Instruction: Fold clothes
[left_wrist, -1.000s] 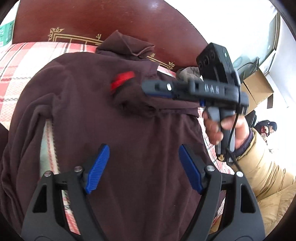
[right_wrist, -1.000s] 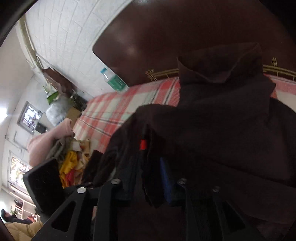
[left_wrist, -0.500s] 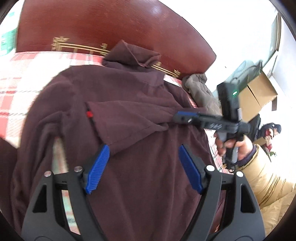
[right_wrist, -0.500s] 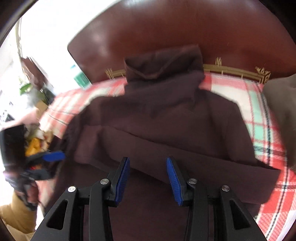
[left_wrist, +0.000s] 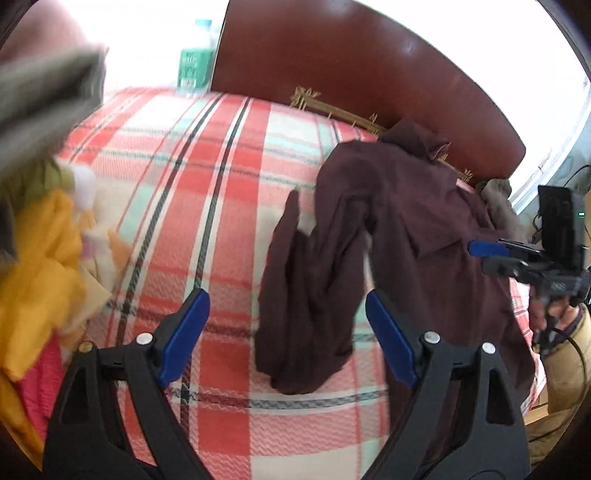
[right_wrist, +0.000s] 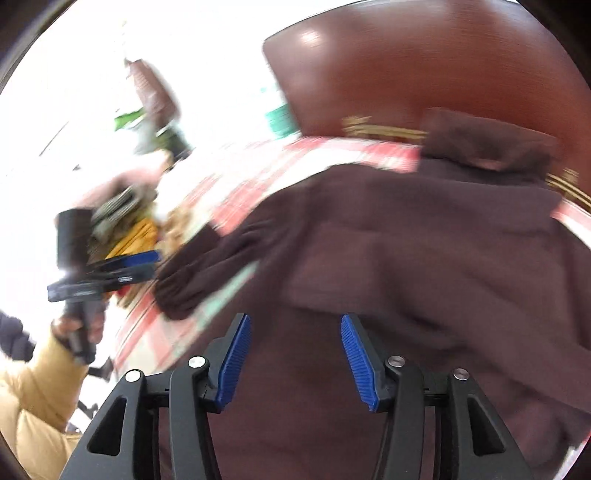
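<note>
Lying on plaid bed (left_wrist: 221, 229), maroon sweater (left_wrist: 417, 236) ahead-right of left gripper (left_wrist: 288, 332); loose sleeve (left_wrist: 306, 302) between its jaws' line. Both grippers apart, empty; right gripper (right_wrist: 293, 360) over torso. Soft, limp, light (likely slumps) — pinch sleeve cuff.

A bedroom in a home is being shown. A bed is being covered by a red, white and mint plaid blanket (left_wrist: 207, 236), and a dark polished wooden headboard (left_wrist: 369, 62) with gold trim is being seen at the upper middle of the frame. Loose clothes (left_wrist: 40, 258) are being piled at the left edge, with a green-labelled bottle (left_wrist: 194, 62) at the top.
</note>
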